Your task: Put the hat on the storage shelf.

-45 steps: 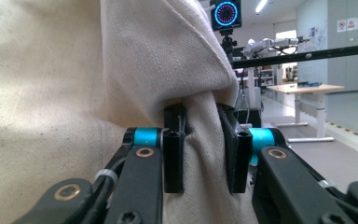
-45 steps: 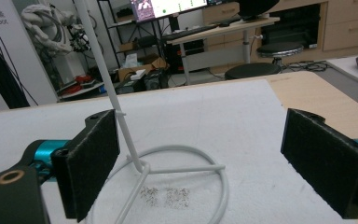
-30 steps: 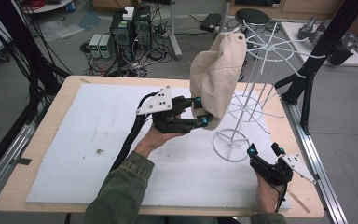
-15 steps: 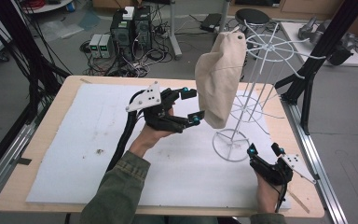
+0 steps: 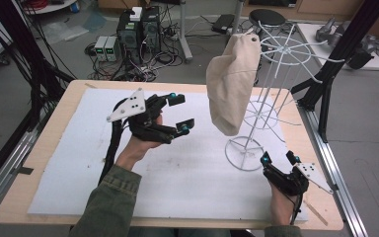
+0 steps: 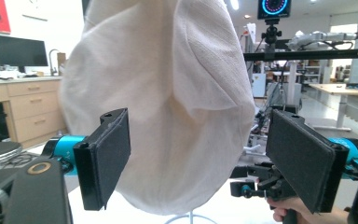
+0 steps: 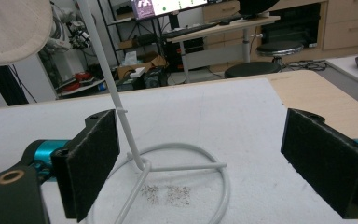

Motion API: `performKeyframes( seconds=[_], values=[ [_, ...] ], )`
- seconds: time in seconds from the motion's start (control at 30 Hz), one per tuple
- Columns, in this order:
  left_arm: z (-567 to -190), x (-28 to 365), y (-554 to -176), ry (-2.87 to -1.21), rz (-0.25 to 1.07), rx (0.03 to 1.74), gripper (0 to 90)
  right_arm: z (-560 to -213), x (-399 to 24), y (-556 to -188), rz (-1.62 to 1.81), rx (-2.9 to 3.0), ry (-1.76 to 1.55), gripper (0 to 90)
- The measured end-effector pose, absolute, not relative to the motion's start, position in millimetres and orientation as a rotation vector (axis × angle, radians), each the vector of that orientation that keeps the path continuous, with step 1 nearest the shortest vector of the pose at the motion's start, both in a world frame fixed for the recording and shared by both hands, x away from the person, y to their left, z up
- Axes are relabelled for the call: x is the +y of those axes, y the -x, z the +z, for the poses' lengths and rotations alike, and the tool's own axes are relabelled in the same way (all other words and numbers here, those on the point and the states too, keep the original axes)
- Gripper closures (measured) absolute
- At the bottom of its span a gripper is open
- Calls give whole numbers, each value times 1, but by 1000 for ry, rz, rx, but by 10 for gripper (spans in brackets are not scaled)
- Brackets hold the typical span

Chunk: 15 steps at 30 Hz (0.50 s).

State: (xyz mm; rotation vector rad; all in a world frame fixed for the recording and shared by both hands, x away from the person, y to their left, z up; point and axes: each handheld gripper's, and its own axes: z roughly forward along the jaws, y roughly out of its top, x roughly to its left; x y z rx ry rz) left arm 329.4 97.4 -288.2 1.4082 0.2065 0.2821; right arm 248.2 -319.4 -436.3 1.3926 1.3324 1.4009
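A cream cloth cap (image 5: 232,84) hangs from the top of a white wire rack (image 5: 245,154) at the right of the table. My left gripper (image 5: 180,112) hovers a little to the cap's left, open. Its jaws have just been opening and nothing sits between them. In the left gripper view the cap (image 6: 168,102) hangs beyond the gripper (image 6: 205,158), untouched by the pads. My right gripper (image 5: 278,158) rests open near the front right of the rack's base ring. In its own view this gripper (image 7: 200,168) faces the ring, with the pole (image 7: 114,88) and the cap's lower edge (image 7: 14,28) at the left.
A white foam board (image 5: 79,163) covers most of the wooden table (image 5: 321,148). Computers and cables (image 5: 138,29) lie on the floor behind it. Black frame posts (image 5: 335,64) stand at the right, and a stool (image 5: 266,17) is behind the rack.
The left gripper has let go of the cap, opened wide and drawn back to the left. The cap now hangs straight on the rack. The right gripper has kept still.
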Motion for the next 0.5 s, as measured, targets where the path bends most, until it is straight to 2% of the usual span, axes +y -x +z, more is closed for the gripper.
performKeyframes(
  seconds=[0.5],
  values=[
    [-302,162,-309,-1378,362,309,213,-436,-317,-248,1390,1338,-1389,104]
  ],
)
